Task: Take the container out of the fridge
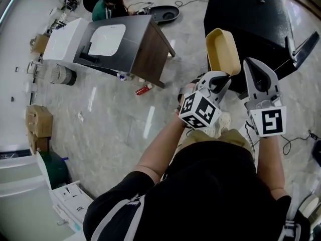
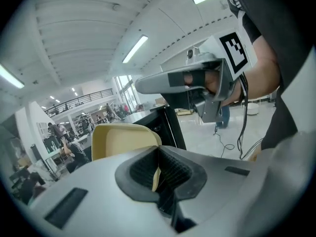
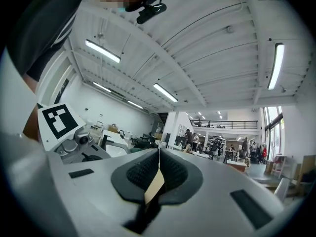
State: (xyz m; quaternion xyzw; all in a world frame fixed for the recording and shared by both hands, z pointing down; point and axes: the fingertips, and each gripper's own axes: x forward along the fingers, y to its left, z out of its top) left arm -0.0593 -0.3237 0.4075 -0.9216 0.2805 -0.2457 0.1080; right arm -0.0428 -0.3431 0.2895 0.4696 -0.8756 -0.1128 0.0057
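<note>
In the head view a cream container [image 1: 223, 49] is held up over the floor, in front of the black fridge [image 1: 251, 19]. My left gripper [image 1: 221, 80] is shut on its lower rim. In the left gripper view the container [image 2: 123, 138] stands just beyond the left gripper [image 2: 158, 174], its thin edge pinched between the pads. My right gripper [image 1: 253, 64] is raised beside the container, to its right, and its jaws are shut. In the right gripper view the right gripper [image 3: 158, 174] shows only a thin tan sliver between the pads, and no container beyond them.
A table with a white top [image 1: 118, 39] stands on the marble floor at the upper left, a person [image 1: 108, 4] crouched behind it. A red can [image 1: 143, 90] lies near its leg. Cardboard boxes [image 1: 37, 122] and a white cabinet [image 1: 20, 185] line the left side.
</note>
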